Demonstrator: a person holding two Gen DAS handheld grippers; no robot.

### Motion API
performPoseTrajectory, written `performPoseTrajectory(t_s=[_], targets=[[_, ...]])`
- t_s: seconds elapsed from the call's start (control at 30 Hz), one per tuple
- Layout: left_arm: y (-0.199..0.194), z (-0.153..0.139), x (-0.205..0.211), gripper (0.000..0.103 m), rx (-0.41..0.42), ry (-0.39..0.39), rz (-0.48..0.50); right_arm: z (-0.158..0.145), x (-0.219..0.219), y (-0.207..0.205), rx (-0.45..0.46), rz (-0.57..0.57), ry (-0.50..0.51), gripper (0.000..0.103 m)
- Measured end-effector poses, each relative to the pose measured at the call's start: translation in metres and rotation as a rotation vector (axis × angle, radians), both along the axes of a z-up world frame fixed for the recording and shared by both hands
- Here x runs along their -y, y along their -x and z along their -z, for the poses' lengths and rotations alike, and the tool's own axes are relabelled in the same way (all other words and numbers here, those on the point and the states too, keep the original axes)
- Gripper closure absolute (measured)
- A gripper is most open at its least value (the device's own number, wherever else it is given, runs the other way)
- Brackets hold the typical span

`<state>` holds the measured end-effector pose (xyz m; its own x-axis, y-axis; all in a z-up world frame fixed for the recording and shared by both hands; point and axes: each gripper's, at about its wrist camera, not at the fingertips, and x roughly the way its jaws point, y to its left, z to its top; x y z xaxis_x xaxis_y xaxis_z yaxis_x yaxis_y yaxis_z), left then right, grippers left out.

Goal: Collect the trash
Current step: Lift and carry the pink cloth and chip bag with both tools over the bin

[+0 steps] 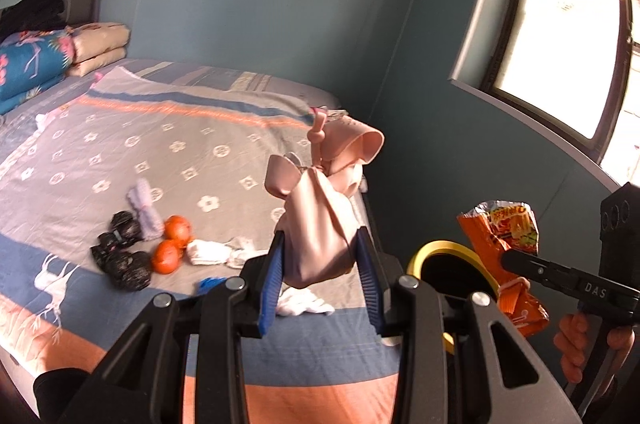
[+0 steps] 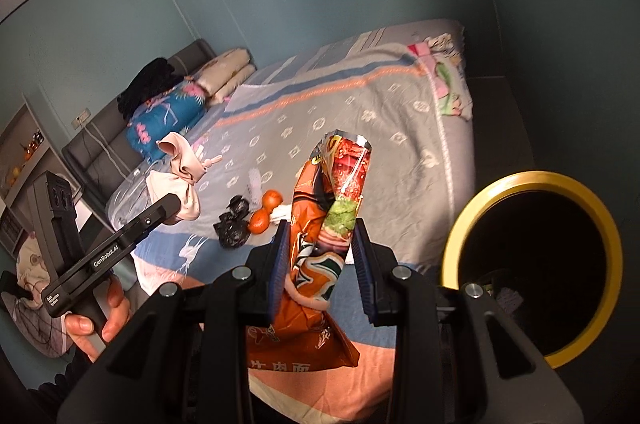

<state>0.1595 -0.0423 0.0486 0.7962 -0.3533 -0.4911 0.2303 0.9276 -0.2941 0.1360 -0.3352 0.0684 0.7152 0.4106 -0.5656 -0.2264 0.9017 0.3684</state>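
Note:
My left gripper (image 1: 322, 264) is shut on a crumpled pink cloth-like bundle (image 1: 320, 220), held up over the bed's edge. In the right wrist view the same left gripper (image 2: 173, 204) and pink bundle (image 2: 178, 163) show at the left. My right gripper (image 2: 320, 264) is shut on an orange noodle packet (image 2: 344, 179), twisted and upright between the blue pads. A black bin with a yellow rim (image 2: 454, 244) stands just to its right. From the left wrist, the right gripper (image 1: 508, 262) and packet (image 1: 500, 224) hang beside the bin rim (image 1: 424, 252).
On the patterned bedspread (image 1: 160, 151) lie black crumpled bags (image 1: 120, 260), two oranges (image 1: 170, 244), white tissues (image 1: 216, 250) and a blue scrap (image 1: 212, 284). Folded quilts (image 1: 32, 63) sit at the bed head. A window (image 1: 560, 35) is at the right.

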Motion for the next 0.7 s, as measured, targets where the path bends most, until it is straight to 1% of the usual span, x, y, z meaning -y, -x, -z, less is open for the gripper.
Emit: performPoseTrajectory(t_s=[0.33, 0.7], targets=[[-0.011, -0.014, 0.059, 0.07, 0.03, -0.029, 0.108, -0.01, 0.053, 0.015, 0.048, 0.113, -0.009, 0.073], [-0.031, -0.01, 0.124, 0.07, 0.019, -0.048, 0.217, -0.008, 0.105, 0.009, 0.047, 0.218, -0.01, 0.073]])
